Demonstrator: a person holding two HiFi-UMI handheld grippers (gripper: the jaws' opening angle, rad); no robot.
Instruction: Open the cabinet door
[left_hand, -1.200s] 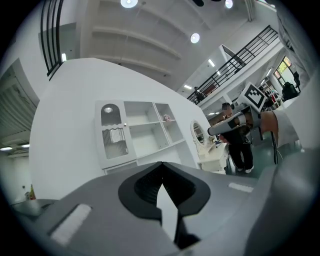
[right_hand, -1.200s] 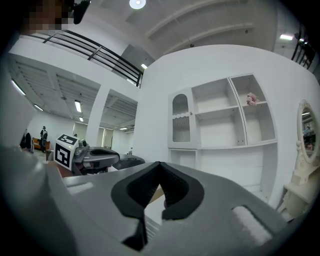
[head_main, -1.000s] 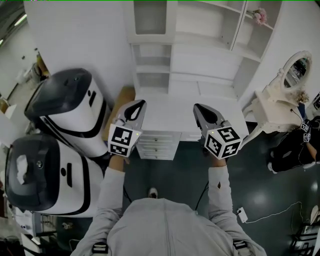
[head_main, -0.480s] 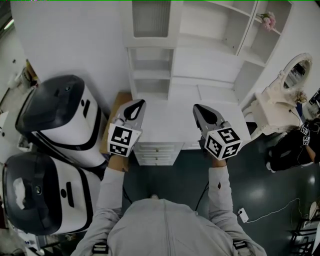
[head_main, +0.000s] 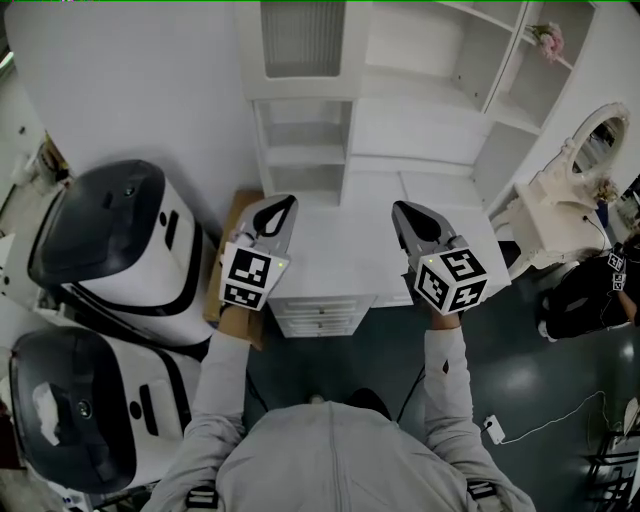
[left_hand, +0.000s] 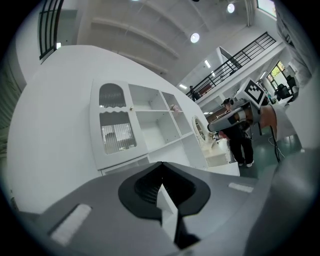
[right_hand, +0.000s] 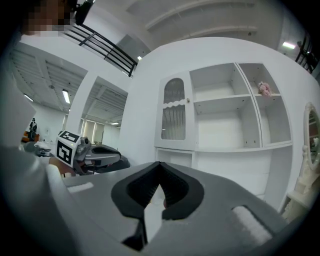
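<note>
We hold the left gripper and right gripper, jaws together, over the white desk, the cabinet door closed at its back left.

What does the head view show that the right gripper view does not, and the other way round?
Only the head view shows the drawers, the dark floor and the marker cube of the right tool. Only the right gripper view shows the black railing and the ceiling lights. Both show the closed cabinet door with ribbed glass, the open shelves, the pink flowers and the left tool.
</note>
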